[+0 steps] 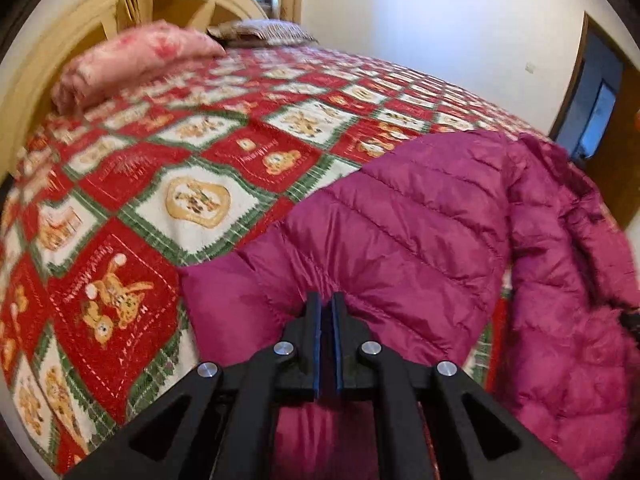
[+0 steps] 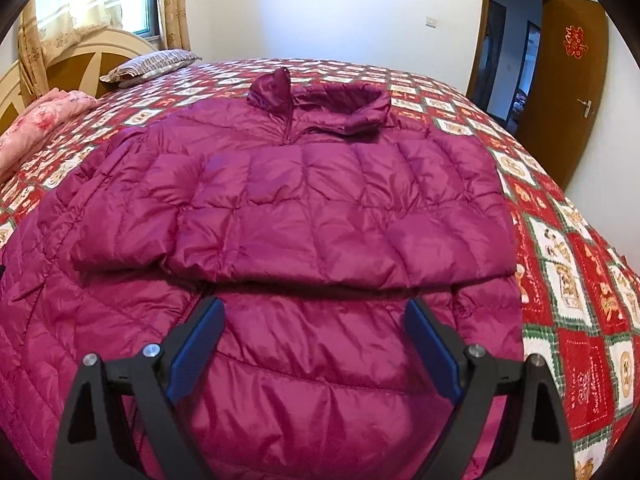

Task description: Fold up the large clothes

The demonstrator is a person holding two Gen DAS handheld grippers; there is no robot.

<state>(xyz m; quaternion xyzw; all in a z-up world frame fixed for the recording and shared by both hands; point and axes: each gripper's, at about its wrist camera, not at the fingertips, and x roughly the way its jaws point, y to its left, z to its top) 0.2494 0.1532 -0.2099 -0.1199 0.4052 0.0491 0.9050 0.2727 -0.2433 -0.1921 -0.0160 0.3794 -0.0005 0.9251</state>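
A magenta quilted puffer jacket (image 2: pixel 328 208) lies front up on the bed, collar (image 2: pixel 320 96) at the far end. One sleeve (image 2: pixel 132 200) is folded across the chest. In the left wrist view the jacket (image 1: pixel 420 220) spreads to the right, and my left gripper (image 1: pixel 327 300) rests at its near edge. Its blue pads stand almost together, and the fabric puckers toward the tips as if a thin fold is pinched. My right gripper (image 2: pixel 314 304) hovers wide open over the lower front of the jacket, with nothing between its fingers.
The bed carries a red, white and green patchwork quilt (image 1: pixel 192 200). A pink folded blanket (image 1: pixel 132 60) and a striped pillow (image 2: pixel 152 64) lie by the wooden headboard (image 2: pixel 80 52). An open brown door (image 2: pixel 568 80) stands at the far right.
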